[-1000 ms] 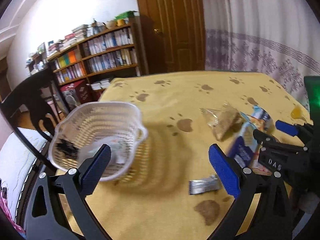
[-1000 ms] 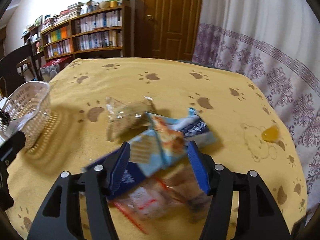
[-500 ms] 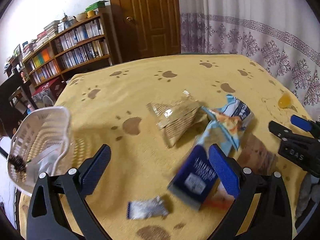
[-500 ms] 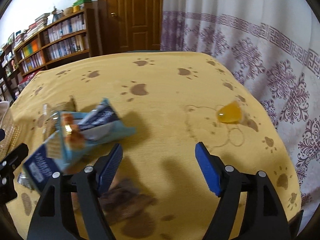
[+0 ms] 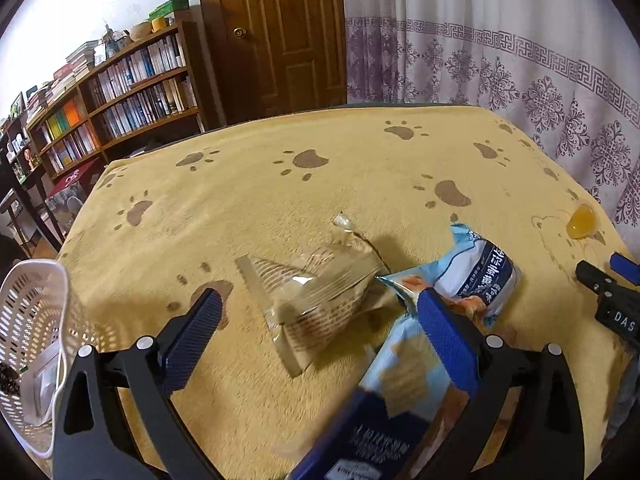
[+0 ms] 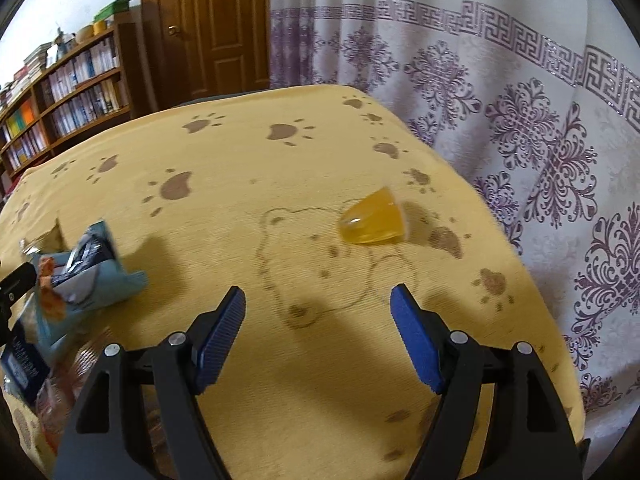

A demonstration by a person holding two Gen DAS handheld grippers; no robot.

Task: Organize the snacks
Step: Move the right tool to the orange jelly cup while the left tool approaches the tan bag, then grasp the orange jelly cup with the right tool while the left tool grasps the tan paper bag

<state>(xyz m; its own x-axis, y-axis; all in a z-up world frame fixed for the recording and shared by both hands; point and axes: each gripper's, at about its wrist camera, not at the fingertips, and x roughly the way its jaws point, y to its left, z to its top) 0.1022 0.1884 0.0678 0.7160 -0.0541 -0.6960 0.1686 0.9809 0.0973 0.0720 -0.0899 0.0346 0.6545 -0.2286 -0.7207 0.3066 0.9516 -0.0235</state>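
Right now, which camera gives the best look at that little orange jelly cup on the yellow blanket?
The right wrist view. The translucent orange jelly cup lies large and unblocked ahead of the open right claw. The left wrist view shows it only small, near the right edge.

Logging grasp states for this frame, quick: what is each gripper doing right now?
Left gripper: open, holding nothing, over the clear beige snack packet.
Right gripper: open, holding nothing, pointed toward the orange jelly cup.

A brown panelled wooden door (image 5: 280, 36) stands between a book-filled wooden bookshelf (image 5: 120, 96) and a purple-patterned white curtain (image 6: 500, 92).
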